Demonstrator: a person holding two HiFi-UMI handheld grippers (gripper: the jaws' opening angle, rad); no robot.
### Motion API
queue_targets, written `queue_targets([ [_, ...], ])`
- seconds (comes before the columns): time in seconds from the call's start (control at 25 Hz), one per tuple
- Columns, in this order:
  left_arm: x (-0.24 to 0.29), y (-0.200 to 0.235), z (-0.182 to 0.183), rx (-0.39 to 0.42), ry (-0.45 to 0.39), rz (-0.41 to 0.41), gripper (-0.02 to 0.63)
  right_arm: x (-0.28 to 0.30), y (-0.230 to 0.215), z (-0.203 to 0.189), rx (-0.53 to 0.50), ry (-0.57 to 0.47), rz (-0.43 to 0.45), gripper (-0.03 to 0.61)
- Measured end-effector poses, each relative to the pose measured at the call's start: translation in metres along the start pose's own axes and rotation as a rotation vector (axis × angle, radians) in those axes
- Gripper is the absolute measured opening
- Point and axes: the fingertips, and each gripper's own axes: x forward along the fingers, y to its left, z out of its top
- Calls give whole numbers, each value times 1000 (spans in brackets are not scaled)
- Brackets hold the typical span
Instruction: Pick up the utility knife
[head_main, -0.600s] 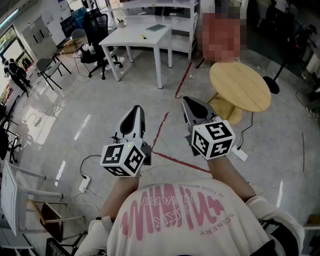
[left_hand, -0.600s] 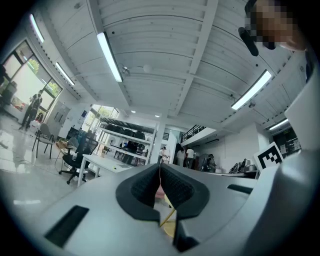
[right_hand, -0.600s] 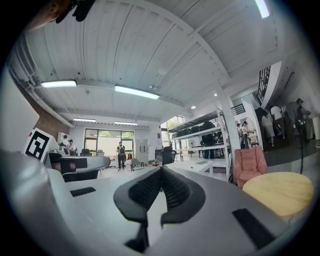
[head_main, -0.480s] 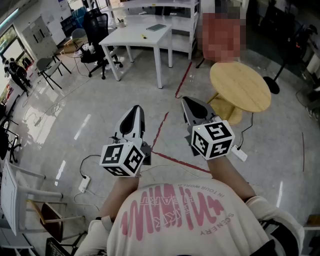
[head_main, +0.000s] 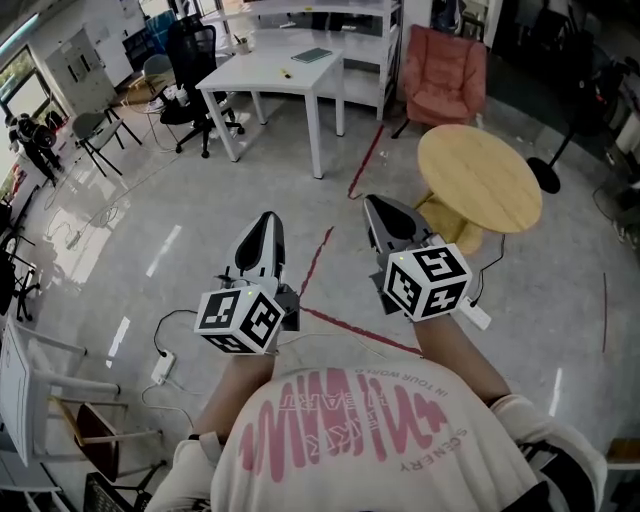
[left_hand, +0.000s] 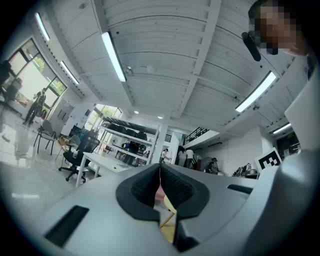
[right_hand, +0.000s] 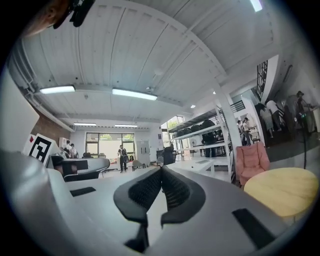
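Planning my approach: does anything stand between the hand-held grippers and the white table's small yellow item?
Nothing visible: only open floor lies between the left hand-held gripper, the right hand-held gripper and the small yellow item.

Bright, even indoor light, ceiling strip lights (left_hand: 113, 56) glowing white, daylight through far windows (right_hand: 105, 142), pale streaks of glare on the glossy floor (head_main: 163, 252), shadows soft and faint, strong fisheye bending and dark rounded corners in both gripper views
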Motion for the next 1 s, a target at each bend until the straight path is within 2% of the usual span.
queue_targets([
  [0.2, 14, -9, -7, -16, -38, -3, 25, 4, -24, -5, -1, 15, 13, 15],
  [0.44, 34, -4, -20, -23, 9, 21, 25, 23, -43, -11, 15, 48, 30, 15],
  [0.72, 86, 29, -43, -20, 27, 18, 25, 78, -76, -35, 21, 75, 31, 15],
  [1.0, 156, 100, -32, -54, 7, 34, 25, 175, -90, -28, -15, 71, 57, 15],
])
